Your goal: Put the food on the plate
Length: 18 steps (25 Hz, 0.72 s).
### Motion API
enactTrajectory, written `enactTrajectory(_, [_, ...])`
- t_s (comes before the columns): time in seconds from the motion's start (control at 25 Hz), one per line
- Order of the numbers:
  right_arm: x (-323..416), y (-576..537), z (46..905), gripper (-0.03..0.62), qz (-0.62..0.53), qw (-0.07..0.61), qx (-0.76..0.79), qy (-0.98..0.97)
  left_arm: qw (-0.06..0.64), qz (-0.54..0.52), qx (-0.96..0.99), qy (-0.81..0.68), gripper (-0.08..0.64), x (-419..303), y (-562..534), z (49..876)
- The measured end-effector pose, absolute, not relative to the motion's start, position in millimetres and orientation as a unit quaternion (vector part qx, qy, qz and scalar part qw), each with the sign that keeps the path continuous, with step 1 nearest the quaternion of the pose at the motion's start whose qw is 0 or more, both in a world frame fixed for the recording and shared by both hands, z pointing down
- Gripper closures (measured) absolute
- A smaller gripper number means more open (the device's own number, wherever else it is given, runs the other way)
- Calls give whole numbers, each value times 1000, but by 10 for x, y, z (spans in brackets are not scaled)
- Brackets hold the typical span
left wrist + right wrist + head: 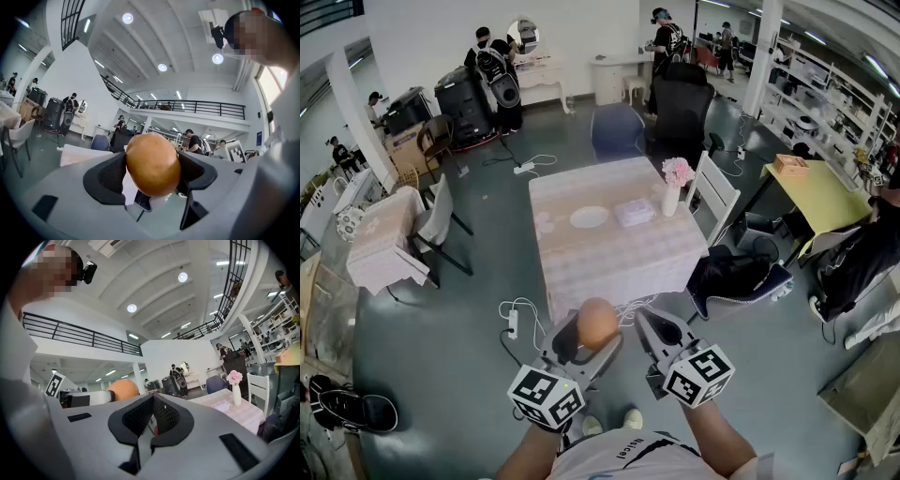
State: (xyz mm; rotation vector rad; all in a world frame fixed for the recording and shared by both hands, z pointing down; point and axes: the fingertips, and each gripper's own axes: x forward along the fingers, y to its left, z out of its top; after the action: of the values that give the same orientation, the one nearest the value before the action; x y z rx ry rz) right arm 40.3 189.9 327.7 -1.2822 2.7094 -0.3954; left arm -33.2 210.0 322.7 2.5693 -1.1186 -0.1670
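The left gripper [589, 342] has its jaws clamped wide on the food [153, 164], a round orange-brown piece held level in the air. Just beside it, the right gripper [152, 416] has its jaws together on nothing. The plate [589, 217] lies straight ahead on the worktop [614, 262], well apart from both (so the left one must carry forward, I think).

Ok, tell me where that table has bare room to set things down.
The near half of the table, between the plate and the front edge, is bare. So is the far strip behind the plate. The right side is crowded: a small packet beside the flower vase.
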Motion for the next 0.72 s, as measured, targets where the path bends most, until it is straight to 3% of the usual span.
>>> enactTrajectory(0.36, [449, 1942, 3290, 577, -131, 57, -424, 894, 166, -58, 903, -392, 209, -276, 2148, 3231])
enactTrajectory(0.72, [572, 1909, 3223, 575, -167, 125, -404, 891, 154, -65, 898, -406, 209, -393, 2091, 3206])
